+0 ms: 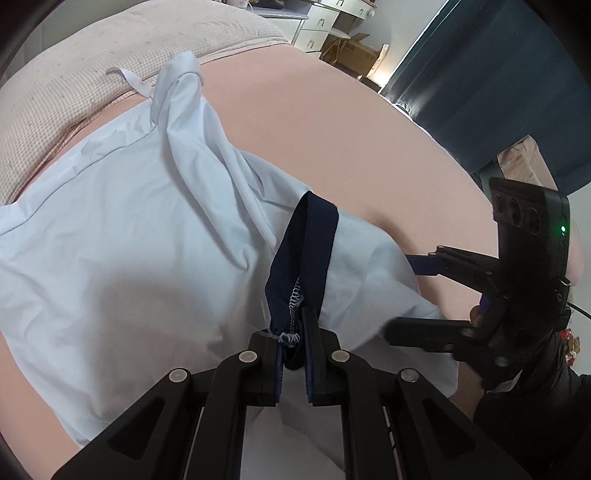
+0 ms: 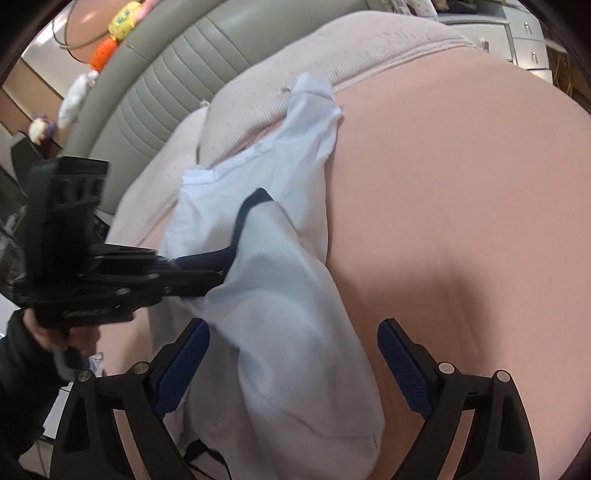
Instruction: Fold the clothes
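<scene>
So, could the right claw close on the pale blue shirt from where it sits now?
Probably yes. The right claw stands open with the pale blue shirt lying between its pads, nothing covering it. The left claw, shut on the navy trim, sits off to the side.

A: What's behind, up at twelve o'clock?
B: White drawers (image 1: pixel 314 26), a cardboard box (image 1: pixel 354 51) beside them.
A: And at two?
B: Dark curtain (image 1: pixel 509 85), daylight along its edge. Grey padded headboard (image 2: pixel 162 81) at eleven.
</scene>
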A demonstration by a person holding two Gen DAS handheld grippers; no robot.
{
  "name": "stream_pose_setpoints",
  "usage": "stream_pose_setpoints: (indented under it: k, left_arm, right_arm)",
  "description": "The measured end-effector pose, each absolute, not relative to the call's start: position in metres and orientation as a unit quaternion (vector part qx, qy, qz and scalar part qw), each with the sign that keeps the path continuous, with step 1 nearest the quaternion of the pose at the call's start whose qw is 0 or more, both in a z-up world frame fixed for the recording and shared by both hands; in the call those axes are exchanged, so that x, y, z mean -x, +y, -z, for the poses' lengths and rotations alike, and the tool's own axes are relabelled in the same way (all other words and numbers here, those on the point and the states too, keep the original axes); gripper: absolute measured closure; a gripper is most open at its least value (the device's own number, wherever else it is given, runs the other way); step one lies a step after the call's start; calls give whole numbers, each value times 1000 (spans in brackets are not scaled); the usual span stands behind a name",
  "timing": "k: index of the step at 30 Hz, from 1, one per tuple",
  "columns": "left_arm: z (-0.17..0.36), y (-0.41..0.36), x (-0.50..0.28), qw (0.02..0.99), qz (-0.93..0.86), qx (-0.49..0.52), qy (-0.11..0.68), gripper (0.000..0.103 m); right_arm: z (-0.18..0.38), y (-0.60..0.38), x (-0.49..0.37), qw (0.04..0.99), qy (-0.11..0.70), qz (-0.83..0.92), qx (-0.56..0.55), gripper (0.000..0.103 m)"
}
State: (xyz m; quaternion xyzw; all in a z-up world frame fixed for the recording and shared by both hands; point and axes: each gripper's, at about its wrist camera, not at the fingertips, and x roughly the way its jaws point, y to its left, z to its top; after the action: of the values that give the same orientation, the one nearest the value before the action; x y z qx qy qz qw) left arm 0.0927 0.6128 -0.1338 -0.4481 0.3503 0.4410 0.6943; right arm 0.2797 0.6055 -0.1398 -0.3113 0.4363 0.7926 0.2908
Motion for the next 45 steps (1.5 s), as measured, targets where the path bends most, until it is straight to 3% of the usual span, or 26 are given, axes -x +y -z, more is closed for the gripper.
stream_pose_setpoints:
  k: [2, 9, 11, 14, 29, 41, 45]
  left_arm:
    - [135, 611, -93, 695, -437, 451, 350, 95]
    - [140, 604, -105, 699, -428, 441, 365, 95]
    - [142, 606, -110, 698, -427, 442, 368, 95]
    - [146, 619, -129, 695, -425, 444, 372, 95]
    - [154, 635, -128, 672, -464, 471, 334, 95]
    - [150, 633, -132, 663, -468, 486, 326, 94]
    - [143, 635, -126, 643, -496, 458, 363, 94]
  right_arm:
    - [140, 607, -274, 300, 432, -787, 323, 30]
    - [137, 604, -266, 316, 407, -780, 354, 57]
    - [134, 603, -264, 310, 395, -786, 360, 73]
    - [123, 600, -269, 306, 384, -796, 355, 78]
    - [89, 578, -271, 268, 319, -839, 351, 81]
    - [105, 545, -233, 153, 290, -850, 413, 82]
    - [136, 536, -221, 137, 296, -819, 472, 82]
